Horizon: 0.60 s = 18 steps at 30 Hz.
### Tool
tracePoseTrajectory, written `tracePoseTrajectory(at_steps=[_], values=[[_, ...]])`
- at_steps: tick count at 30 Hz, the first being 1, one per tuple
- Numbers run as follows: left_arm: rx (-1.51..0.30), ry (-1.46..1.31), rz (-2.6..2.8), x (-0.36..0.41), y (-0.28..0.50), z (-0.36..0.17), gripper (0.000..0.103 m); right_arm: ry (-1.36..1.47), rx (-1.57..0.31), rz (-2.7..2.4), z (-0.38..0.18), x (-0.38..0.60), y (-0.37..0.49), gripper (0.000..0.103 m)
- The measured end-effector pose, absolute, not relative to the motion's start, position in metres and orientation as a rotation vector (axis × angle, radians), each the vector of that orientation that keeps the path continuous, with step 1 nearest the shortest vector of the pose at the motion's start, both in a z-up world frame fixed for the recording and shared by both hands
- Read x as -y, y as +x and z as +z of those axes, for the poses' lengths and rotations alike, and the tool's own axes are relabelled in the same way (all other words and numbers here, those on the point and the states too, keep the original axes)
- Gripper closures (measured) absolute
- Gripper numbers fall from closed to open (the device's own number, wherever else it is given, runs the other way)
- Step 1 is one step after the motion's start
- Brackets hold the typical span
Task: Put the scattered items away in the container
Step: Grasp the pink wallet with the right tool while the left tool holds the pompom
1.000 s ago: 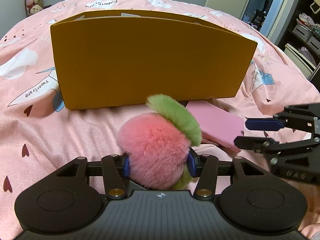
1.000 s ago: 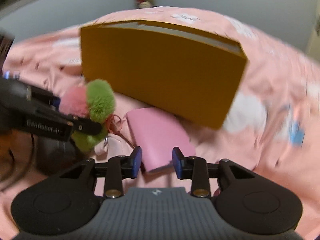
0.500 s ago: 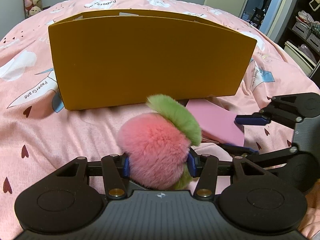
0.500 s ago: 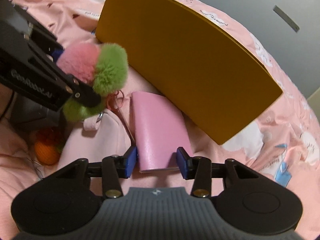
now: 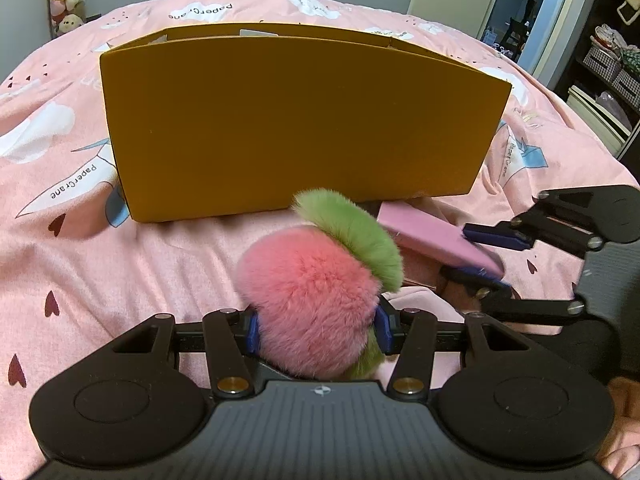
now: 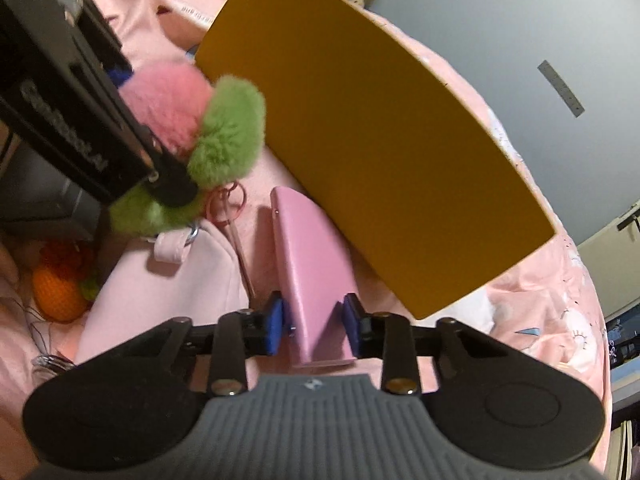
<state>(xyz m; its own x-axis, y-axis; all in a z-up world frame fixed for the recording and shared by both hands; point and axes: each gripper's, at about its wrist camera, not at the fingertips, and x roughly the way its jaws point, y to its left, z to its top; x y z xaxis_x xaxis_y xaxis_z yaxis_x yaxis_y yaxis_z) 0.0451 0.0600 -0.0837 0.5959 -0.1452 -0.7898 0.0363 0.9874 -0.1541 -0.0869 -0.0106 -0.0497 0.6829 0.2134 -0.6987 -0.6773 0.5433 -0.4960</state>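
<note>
My left gripper (image 5: 316, 326) is shut on a fluffy pink and green pompom (image 5: 312, 292), held low in front of the tall yellow box (image 5: 296, 124) on the pink bed. The pompom also shows in the right wrist view (image 6: 192, 120), attached to a pale pink bag (image 6: 168, 280). My right gripper (image 6: 314, 330) has its blue pads on both sides of a pink wallet (image 6: 308, 256), lifted at its near end. In the left wrist view the right gripper (image 5: 486, 256) clamps the wallet (image 5: 432, 236) beside the box.
The pink bedspread (image 5: 80, 240) lies around the box. An orange knitted toy (image 6: 56, 288) lies left of the pale pink bag. A doorway (image 5: 516, 12) and shelves (image 5: 612, 60) are at the far right.
My right gripper has moved in and closed on the pink wallet, tilting it up. My left gripper has stayed still with the pompom in it.
</note>
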Motion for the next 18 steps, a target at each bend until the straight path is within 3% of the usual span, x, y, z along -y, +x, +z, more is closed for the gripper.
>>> tracePoseTrajectory(at_steps=[9,18], values=[[-0.919,-0.117,-0.118,-0.057,0.045,-0.081,0.044,-0.575,-0.732,0.621,0.001,0.046,-0.087,0.083],[-0.937,-0.123,-0.098,-0.056,0.053,-0.086,0.042,-0.487,-0.783,0.578,-0.013,0.050,-0.076,0.077]])
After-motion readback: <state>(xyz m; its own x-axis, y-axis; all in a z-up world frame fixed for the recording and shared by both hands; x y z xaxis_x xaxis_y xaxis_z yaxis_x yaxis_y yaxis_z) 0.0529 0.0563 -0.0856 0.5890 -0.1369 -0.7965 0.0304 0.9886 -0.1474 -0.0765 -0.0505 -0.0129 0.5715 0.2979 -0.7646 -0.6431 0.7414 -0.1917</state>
